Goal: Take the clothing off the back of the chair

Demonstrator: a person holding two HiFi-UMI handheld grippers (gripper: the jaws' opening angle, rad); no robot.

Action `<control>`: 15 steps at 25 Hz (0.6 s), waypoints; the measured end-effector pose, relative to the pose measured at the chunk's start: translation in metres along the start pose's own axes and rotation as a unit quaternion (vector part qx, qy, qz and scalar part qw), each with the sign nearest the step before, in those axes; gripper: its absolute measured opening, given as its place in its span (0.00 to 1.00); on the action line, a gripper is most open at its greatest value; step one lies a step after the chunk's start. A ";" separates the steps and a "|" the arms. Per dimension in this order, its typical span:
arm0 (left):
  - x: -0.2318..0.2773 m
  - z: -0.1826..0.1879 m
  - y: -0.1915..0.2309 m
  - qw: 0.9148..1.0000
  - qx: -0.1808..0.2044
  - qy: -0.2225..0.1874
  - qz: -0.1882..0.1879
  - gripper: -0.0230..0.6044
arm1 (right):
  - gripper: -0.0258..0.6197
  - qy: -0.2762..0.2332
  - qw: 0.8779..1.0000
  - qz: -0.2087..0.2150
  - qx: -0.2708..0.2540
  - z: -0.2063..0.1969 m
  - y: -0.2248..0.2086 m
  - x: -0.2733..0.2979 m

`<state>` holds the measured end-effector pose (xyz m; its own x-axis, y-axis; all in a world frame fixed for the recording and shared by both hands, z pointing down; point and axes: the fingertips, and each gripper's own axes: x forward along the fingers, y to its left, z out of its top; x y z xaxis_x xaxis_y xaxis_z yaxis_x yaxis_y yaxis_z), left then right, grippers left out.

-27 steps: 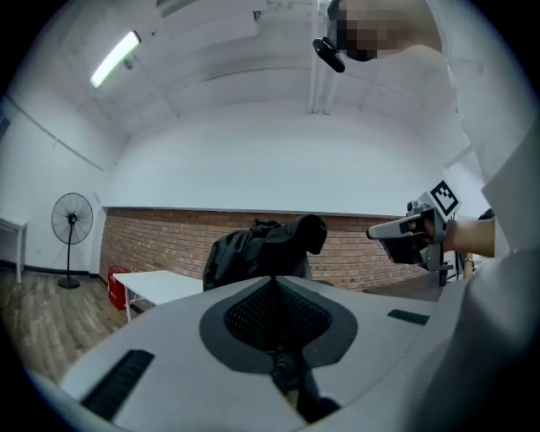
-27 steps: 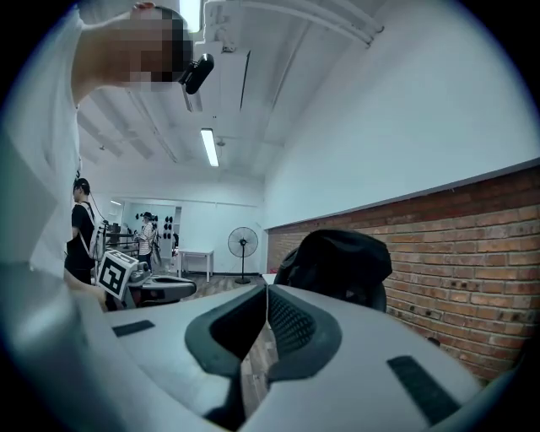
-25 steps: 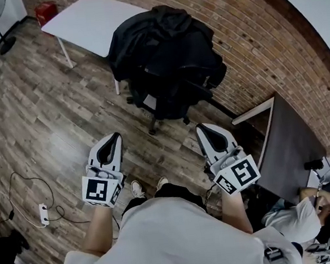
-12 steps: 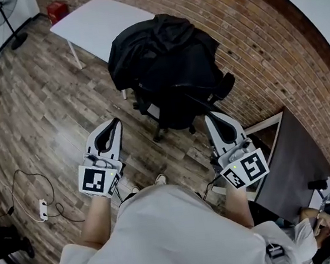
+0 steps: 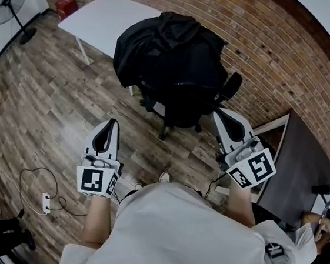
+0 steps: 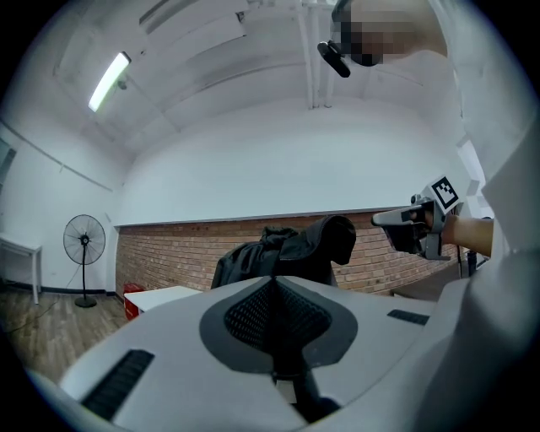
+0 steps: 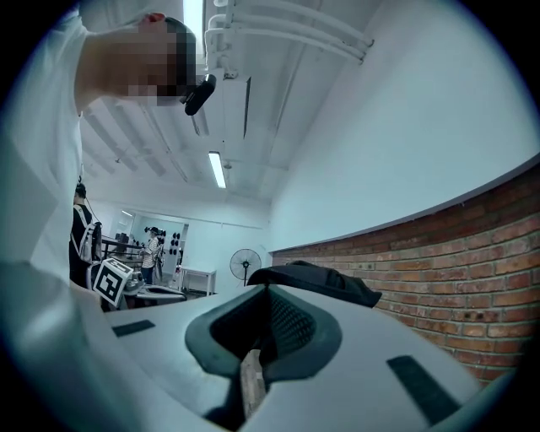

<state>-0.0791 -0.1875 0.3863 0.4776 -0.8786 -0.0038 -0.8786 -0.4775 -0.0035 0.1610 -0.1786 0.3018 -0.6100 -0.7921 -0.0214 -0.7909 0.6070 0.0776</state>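
Observation:
A black garment (image 5: 161, 43) hangs over the back of a black office chair (image 5: 188, 99) in front of me; it also shows ahead as the garment (image 6: 287, 249) and the garment (image 7: 316, 283). My left gripper (image 5: 110, 127) is shut and empty, held short of the chair on its left. My right gripper (image 5: 221, 116) is shut and empty too, beside the chair's armrest (image 5: 231, 85). Neither touches the clothing. In the left gripper view the jaws of the left gripper (image 6: 274, 280) meet on a line; the right gripper (image 7: 270, 294) looks the same in its own view.
A white table (image 5: 111, 19) stands behind the chair against the brick wall (image 5: 273, 45). A dark desk (image 5: 292, 155) is at the right, a fan (image 5: 6, 10) far left. A power strip (image 5: 46, 202) with cable lies on the wood floor. Another person (image 5: 318, 229) sits at the bottom right.
Both grippers have come forward and up toward the chair, staying shut. The right one now reaches the armrest's side; the chair sits nearer in the head view.

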 end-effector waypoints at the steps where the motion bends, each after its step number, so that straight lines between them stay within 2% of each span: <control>1: 0.000 0.000 -0.001 1.000 0.001 0.001 -0.004 0.08 | 0.07 -0.003 1.000 -0.004 -0.005 0.005 -0.002 -0.001; 8: -0.010 0.002 -0.001 1.000 -0.005 -0.007 -0.008 0.08 | 0.08 0.013 0.996 -0.006 -0.088 0.049 -0.019 0.008; 12: -0.026 -0.011 0.007 1.000 -0.014 0.005 0.004 0.08 | 0.08 0.014 0.996 0.013 -0.090 0.069 -0.024 0.022; 15: -0.035 -0.013 0.015 1.000 -0.017 0.005 0.017 0.08 | 0.08 0.022 0.993 0.026 -0.113 0.078 -0.027 0.039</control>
<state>-0.1086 -0.1637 0.3994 0.4468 -0.8946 0.0070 -0.8943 -0.4464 0.0308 0.1546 -0.2205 0.2207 -0.6433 -0.7650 0.0321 -0.7243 0.6215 0.2986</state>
